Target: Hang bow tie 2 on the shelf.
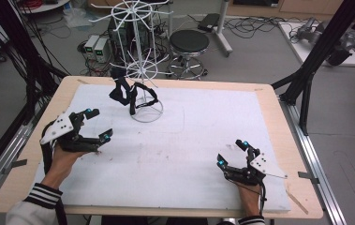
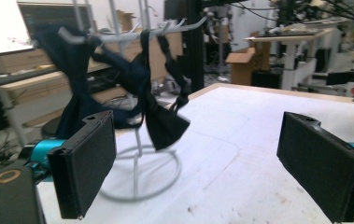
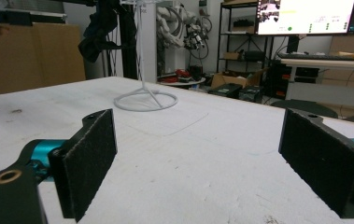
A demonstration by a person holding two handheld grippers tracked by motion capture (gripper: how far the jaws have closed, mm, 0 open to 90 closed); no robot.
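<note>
Both tools sit wide apart and empty, left tool (image 1: 94, 124) nearest the white wire rack (image 1: 140, 70) on the worktop (image 1: 269, 101), right tool (image 1: 233, 152) well back. Dark straps (image 1: 130, 93) dangle from the rack's lower hooks, probably so a tool can pluck them.

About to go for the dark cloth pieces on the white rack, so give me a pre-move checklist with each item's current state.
1. Left gripper open: ok, jaws stand wide apart with nothing between them.
2. Right gripper open: ok, jaws apart and empty.
3. Dark cloth pieces on the white rack: ok, they hang from its lower arms.
4. Rack upright: ok, its ring base sits flat on the white mat.
5. Path from left gripper to the cloth: ok, nothing lies between them on the mat.
6. How the cloth is hooked on the arms: cannot tell, the folds hide it.
</note>
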